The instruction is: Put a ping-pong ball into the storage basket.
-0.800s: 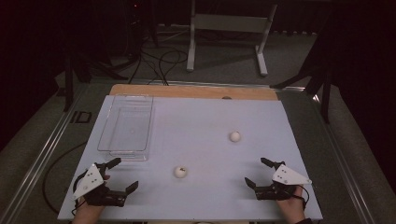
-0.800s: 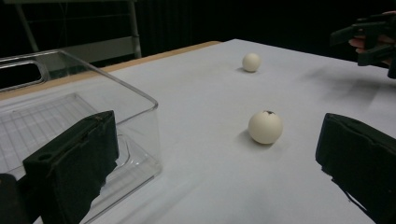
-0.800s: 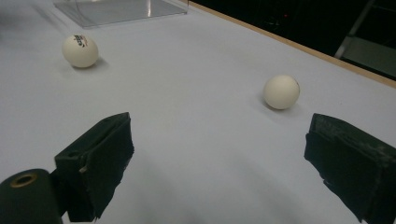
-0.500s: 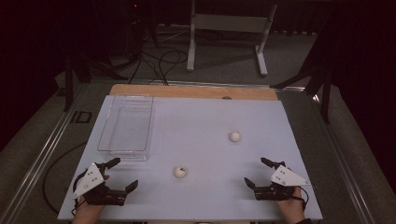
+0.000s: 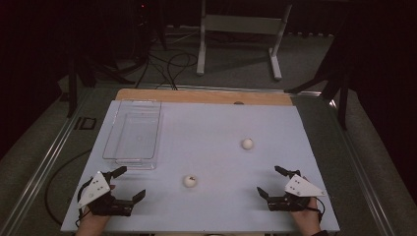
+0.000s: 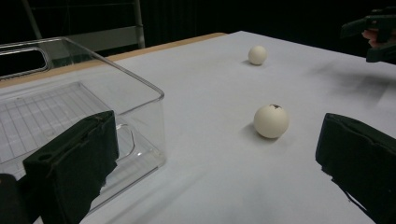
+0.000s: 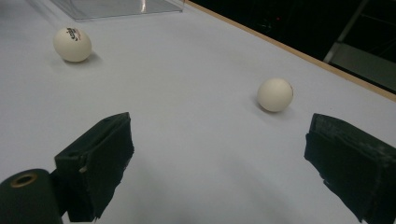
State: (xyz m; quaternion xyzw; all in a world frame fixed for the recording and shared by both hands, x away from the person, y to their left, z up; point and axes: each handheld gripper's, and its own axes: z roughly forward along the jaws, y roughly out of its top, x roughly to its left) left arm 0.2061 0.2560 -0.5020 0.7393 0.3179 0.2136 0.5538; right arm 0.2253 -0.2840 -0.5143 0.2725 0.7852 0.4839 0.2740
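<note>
Two white balls lie on the pale table [image 5: 206, 123]: a near ball [image 5: 190, 181] at front centre and a far ball [image 5: 247, 143] toward the right. In the left gripper view the near ball [image 6: 271, 121] sits ahead of the wide-apart jaws, with the far ball [image 6: 257, 54] beyond it. My left gripper [image 5: 129, 182] rests open at the front left, nothing between its jaws. At the front right my right gripper [image 5: 271, 181] is open too; in its view the far ball [image 7: 275, 94] lies ahead and the near ball [image 7: 72, 44] shows a printed mark at upper left.
A clear plastic bin [image 5: 134, 134] stands at the left of the table, just beyond my left gripper, and looms close in the left gripper view [image 6: 70, 112]. A wooden strip [image 5: 204, 96] runs along the far edge. Beyond it, cables and a metal stand [image 5: 241, 24] occupy the dark floor.
</note>
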